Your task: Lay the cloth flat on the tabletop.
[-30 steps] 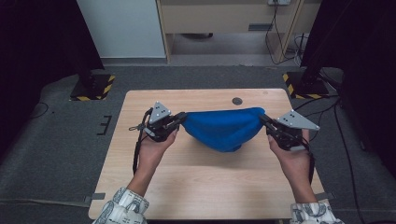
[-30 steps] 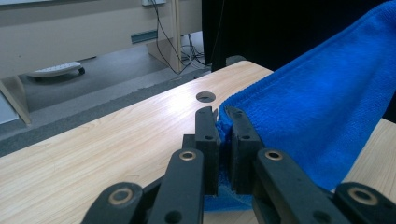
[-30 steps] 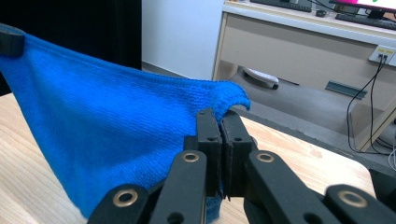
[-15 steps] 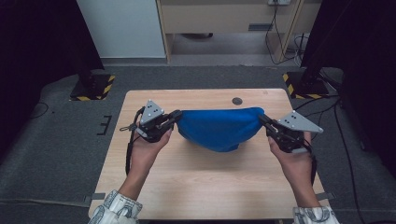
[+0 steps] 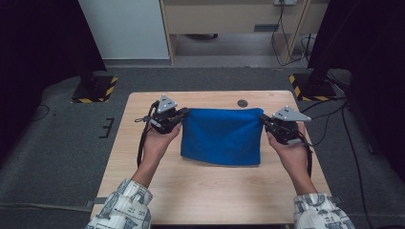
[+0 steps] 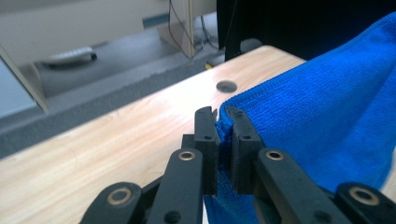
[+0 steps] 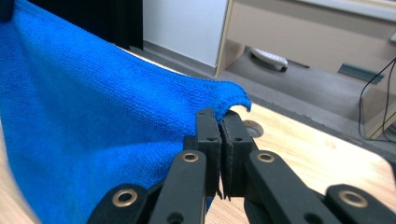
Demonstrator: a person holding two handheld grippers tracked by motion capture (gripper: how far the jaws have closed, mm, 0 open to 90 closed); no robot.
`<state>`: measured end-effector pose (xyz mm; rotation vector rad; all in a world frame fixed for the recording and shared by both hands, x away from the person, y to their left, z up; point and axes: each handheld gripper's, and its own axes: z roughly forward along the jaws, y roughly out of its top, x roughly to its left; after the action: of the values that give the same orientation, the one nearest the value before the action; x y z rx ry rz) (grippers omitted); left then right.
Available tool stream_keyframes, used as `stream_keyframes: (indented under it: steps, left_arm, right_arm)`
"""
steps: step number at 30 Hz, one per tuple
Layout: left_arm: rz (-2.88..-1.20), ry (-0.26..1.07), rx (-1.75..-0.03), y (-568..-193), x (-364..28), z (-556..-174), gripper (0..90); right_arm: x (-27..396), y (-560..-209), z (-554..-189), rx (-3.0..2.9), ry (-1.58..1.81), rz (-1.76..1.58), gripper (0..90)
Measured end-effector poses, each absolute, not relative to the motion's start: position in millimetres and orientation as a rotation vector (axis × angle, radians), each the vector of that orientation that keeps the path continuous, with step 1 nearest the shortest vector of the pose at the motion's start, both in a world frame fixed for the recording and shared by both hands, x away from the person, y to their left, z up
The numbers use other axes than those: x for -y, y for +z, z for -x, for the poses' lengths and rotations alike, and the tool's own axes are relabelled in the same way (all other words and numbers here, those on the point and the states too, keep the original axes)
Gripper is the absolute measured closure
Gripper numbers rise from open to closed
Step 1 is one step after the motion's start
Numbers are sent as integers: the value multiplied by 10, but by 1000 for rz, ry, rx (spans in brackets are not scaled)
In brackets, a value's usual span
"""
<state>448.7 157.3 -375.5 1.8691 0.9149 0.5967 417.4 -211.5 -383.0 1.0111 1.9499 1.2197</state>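
While clamped on one upper corner each, left gripper at nine o'clock and right gripper at three, blue cloth hanging taut over mid-table, likely to slip free at either corner under uneven pull

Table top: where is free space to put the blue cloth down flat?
The table is bare in front, between the blue cloth and the near edge, also along its left side. The middle is crowded: the left gripper and right gripper hold the cloth's top corners. A round hole lies behind.
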Motion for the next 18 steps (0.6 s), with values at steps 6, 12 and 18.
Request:
stream_keyframes:
  steps: [6,12,18]
  left_arm:
    - [-1915,606,-944,-3940,-1523,-4676,830]
    - [-1933,608,-978,-4060,-1483,-4786,828]
    - [-1953,597,-1012,-4173,-1471,-4886,828]
  right_arm:
    - [2138,-4097,-4443,-1969,1222,-1062,876]
    - [2102,-4255,-4598,-1990,1204,-1075,876]
    - [2081,-4361,-4718,-2005,1178,-1096,875]
